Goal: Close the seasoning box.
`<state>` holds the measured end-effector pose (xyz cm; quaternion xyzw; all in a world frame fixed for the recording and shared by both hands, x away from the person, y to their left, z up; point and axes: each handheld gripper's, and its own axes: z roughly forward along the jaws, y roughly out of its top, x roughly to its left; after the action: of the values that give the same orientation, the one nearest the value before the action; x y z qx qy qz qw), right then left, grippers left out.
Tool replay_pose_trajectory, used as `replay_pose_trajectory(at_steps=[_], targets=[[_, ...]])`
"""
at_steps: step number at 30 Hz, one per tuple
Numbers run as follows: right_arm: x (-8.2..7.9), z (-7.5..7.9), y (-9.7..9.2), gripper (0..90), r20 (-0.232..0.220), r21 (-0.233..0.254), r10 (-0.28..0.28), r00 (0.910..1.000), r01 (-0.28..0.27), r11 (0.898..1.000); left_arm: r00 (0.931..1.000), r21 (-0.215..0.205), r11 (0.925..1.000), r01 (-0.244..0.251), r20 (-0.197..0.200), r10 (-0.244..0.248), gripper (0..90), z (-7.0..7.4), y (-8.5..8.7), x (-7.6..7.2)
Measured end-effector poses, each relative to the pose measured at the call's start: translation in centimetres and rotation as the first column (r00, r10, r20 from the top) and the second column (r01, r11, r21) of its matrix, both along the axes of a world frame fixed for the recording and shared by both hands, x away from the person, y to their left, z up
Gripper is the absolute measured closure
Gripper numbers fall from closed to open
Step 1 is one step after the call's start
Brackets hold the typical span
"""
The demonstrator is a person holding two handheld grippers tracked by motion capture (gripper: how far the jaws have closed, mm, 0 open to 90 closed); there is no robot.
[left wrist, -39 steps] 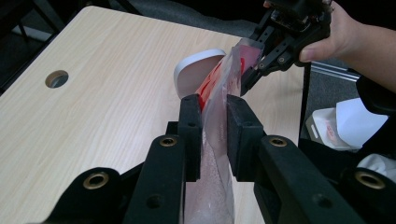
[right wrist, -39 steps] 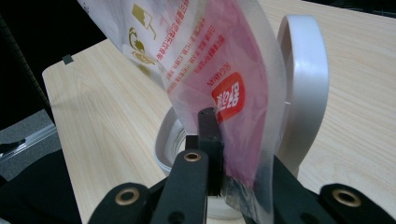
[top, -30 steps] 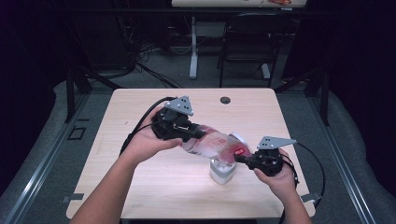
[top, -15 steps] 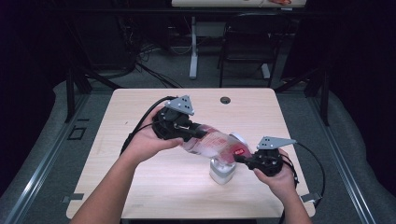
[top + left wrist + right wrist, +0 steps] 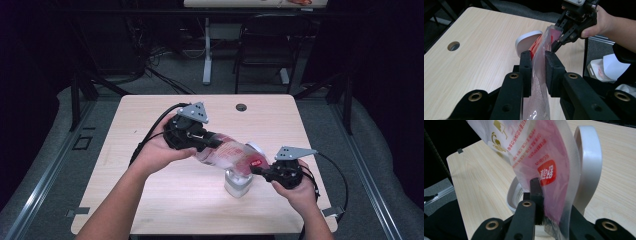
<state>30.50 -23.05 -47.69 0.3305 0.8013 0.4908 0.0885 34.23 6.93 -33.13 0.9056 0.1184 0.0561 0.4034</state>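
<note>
A clear pouch [image 5: 229, 151] with red print and pinkish powder is stretched between both grippers, tilted down to the right. My left gripper [image 5: 209, 142] is shut on its upper end; in the left gripper view both pads squeeze the pouch [image 5: 539, 62]. My right gripper [image 5: 258, 168] is shut on the pouch's lower, red-labelled end [image 5: 544, 172], with one jaw hidden behind the film. Directly under that end, a white container [image 5: 237, 186] stands on the table with its hinged lid [image 5: 587, 157] raised. Past the pouch in the left gripper view are the same lid [image 5: 526, 40] and the right gripper [image 5: 557, 40].
The light wooden table [image 5: 150, 200] has a round cable hole [image 5: 241, 107] near its far edge. Cables trail from both grippers across the table. A dark chair [image 5: 265, 45] stands beyond the table. White packaging [image 5: 604, 70] lies on the floor off the table's right side.
</note>
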Motion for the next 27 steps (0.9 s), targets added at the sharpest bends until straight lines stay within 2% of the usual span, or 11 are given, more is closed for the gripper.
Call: replay_pose_trajectory(at_steps=[27], targets=[[-0.03, 0.03, 0.05, 89.9, -0.002, -0.009, 0.005, 1.0000, -0.005, 1.000, 1.0000, -0.007, 1.0000, 0.001, 0.002, -0.001, 77.6, 0.16, -0.14, -0.07]])
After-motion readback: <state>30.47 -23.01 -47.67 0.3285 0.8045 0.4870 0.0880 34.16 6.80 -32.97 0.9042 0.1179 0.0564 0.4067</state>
